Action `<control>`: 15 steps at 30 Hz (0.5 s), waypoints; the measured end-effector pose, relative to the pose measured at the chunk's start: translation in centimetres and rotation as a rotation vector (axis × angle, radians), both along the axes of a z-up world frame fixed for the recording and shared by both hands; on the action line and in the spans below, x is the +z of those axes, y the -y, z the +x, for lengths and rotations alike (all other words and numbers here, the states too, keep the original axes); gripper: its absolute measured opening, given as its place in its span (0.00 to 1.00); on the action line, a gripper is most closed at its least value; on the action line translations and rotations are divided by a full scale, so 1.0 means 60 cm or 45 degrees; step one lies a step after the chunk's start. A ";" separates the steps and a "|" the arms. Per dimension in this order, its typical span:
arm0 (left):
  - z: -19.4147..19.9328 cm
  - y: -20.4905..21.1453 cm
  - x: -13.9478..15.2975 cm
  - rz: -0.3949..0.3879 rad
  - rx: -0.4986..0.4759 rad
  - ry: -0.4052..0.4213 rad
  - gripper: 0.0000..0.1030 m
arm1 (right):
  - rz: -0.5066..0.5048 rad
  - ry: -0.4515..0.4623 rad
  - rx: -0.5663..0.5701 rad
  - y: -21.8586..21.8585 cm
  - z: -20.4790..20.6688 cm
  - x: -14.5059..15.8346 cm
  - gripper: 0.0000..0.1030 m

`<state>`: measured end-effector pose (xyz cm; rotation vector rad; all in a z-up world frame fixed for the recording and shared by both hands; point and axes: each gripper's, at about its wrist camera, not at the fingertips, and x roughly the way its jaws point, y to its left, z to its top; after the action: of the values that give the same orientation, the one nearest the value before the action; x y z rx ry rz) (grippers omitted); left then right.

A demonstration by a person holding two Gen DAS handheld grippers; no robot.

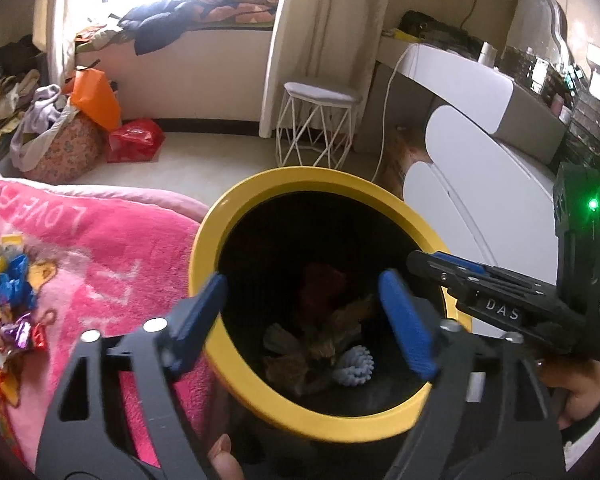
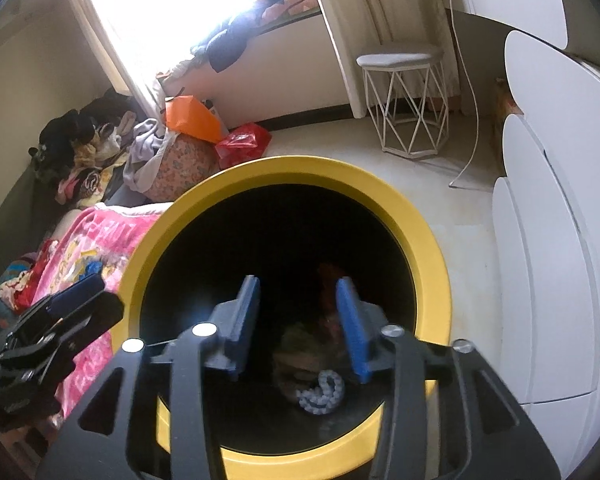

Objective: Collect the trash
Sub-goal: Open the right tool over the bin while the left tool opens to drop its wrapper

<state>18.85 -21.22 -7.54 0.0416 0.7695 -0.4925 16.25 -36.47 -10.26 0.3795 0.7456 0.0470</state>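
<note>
Left wrist view: left gripper [image 1: 302,316] poised above yellow-rimmed bin [image 1: 260,184], jaws spread wide, nothing between the blue pads [image 1: 406,322]. Right gripper [image 2: 298,326] likewise over the bin mouth, jaws parted about halfway, also holding nothing. Inside the bin, at the dark bottom: crumpled brownish wrappers [image 1: 300,356], something red [image 1: 324,286] and a pale blue knobbly object [image 1: 354,364], evidently already dropped in. Left of the bin, on the pink blanket [image 1: 112,240], a heap of bright candy wrappers [image 1: 10,296] awaiting collection; judged from this, part of the job done and a fair share left. Beyond the bin, red bag [image 1: 136,140] and orange bag [image 1: 96,98] on the floor, whether trash or not impossible to say. Contents of the bin dim and blurred, exact count unclear. Wrapper heap cut off by the frame edge left of the bin. Bin base hidden behind both grippers; only fingertips of the person visible near the bin's near rim.
</note>
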 end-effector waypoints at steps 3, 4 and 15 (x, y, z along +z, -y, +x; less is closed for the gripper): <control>-0.006 -0.015 0.008 -0.003 0.051 0.016 0.90 | -0.010 0.025 0.000 -0.003 -0.003 0.008 0.52; -0.010 -0.021 0.013 -0.008 0.066 0.024 0.90 | -0.015 0.030 -0.001 -0.004 -0.005 0.009 0.54; -0.043 -0.100 0.055 -0.029 0.228 0.096 0.90 | -0.070 0.140 0.018 -0.036 -0.018 0.044 0.70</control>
<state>16.25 -15.19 -4.24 -0.0294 0.6866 -0.3277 15.17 -34.28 -7.60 0.3166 0.6399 0.0597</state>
